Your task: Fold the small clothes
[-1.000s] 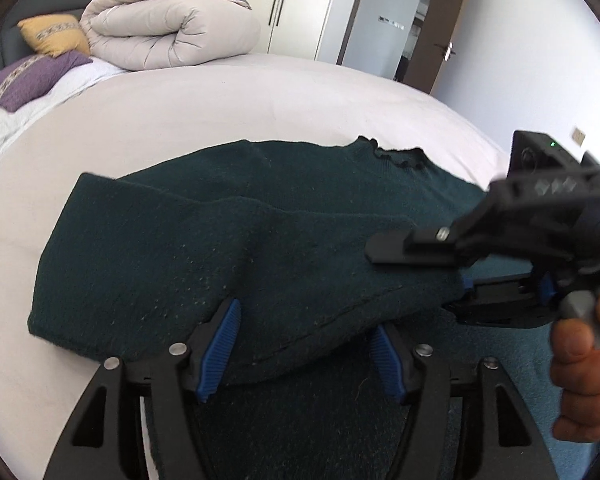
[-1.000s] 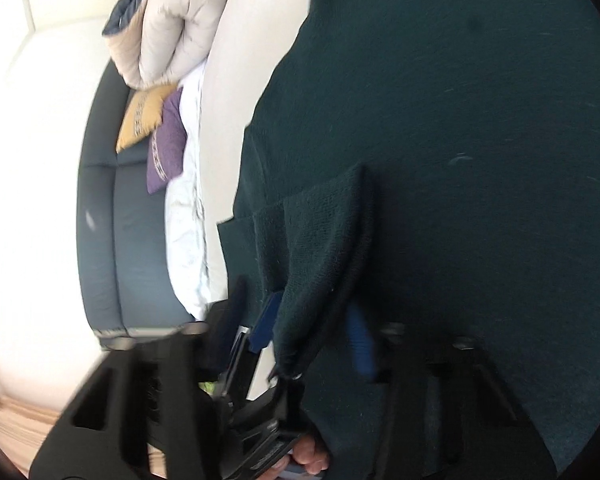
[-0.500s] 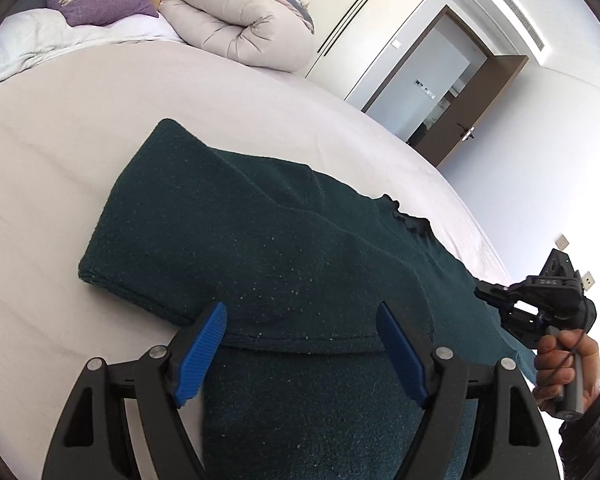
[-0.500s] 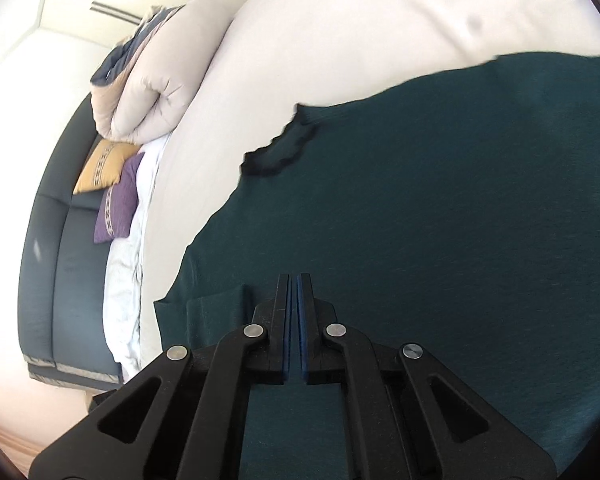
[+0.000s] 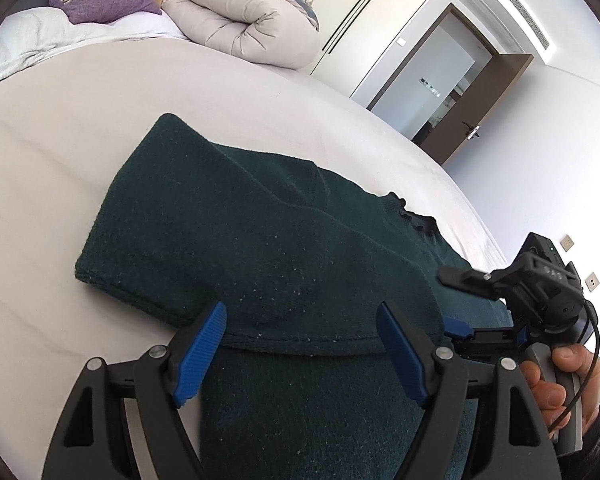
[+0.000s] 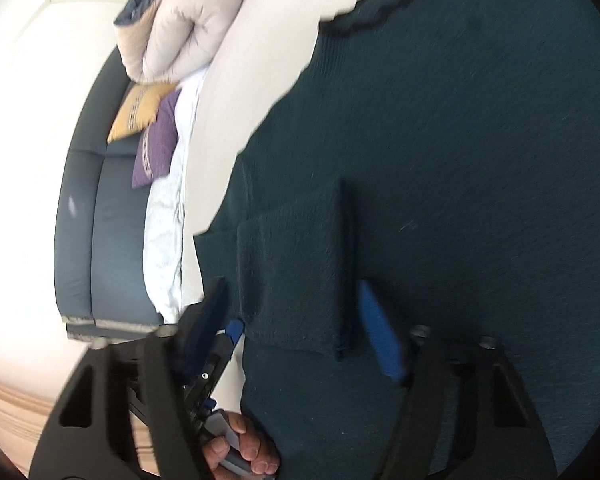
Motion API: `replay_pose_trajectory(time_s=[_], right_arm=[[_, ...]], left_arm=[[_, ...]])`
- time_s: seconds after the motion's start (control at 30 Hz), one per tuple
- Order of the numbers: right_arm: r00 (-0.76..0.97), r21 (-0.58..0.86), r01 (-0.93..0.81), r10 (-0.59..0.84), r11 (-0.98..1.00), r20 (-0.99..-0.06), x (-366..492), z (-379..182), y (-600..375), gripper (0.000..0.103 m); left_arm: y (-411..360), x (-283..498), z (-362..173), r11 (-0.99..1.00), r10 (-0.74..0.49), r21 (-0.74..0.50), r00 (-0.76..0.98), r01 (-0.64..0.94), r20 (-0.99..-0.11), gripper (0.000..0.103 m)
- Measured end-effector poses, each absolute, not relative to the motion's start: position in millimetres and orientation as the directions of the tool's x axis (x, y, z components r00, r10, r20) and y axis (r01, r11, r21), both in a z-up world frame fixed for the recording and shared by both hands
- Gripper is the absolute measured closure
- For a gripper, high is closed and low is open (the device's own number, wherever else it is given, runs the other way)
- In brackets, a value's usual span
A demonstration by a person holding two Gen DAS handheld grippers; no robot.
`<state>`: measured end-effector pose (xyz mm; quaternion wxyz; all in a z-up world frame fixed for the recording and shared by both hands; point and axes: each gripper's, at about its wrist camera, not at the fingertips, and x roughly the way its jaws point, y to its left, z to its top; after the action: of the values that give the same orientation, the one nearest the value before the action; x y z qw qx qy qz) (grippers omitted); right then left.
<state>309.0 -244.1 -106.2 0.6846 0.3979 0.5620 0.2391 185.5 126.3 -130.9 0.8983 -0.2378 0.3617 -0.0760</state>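
Nearest, the left gripper (image 5: pixel 300 354) stands wide open, its blue pads on either side of the folded-over sleeve's cuff edge, gripping nothing. The right gripper (image 6: pixel 296 328), jaws just opening, straddles the same cuff without pressing it. Beyond, the dark green knitted sweater (image 5: pixel 260 240) lies on the pale bed (image 5: pixel 60 140): soft, limp, light. The doubled hem looks best for taking hold.

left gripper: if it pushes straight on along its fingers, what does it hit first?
Most likely the dark green sweater: the left gripper stands open and points down at the folded-over sleeve's cuff edge, which lies between its blue pads. Depth is unclear, so the gap cannot be judged.
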Motion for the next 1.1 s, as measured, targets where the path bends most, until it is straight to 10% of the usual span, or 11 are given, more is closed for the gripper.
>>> replay_pose_trajectory(time_s=[0.17, 0.23, 0.7, 1.1], right_arm=[[0.215, 0.806, 0.132, 0.777, 0.577, -0.592, 315.5, -112.4, -212.7, 0.070], [0.208, 0.788, 0.133, 0.761, 0.601, -0.615, 316.8, -117.1, -204.0, 0.095], [0.386, 0.706, 0.142, 0.618, 0.694, -0.685, 317.0, -77.8, -264.6, 0.097], [0.455, 0.673, 0.258, 0.528, 0.693, -0.717, 320.9, -88.5, -324.3, 0.097]], left_arm=[[129.8, 185.0, -131.5, 0.868, -0.310, -0.494, 0.725, -0.048, -0.615, 0.024], [131.4, 184.6, -131.5, 0.863, -0.314, -0.503, 0.725, -0.051, -0.613, 0.024], [196.7, 163.0, -124.6, 0.726, -0.193, -0.647, 0.834, -0.233, -0.517, 0.024], [167.8, 192.9, -80.6, 0.846, -0.257, -0.530, 0.825, -0.060, -0.503, 0.056]])
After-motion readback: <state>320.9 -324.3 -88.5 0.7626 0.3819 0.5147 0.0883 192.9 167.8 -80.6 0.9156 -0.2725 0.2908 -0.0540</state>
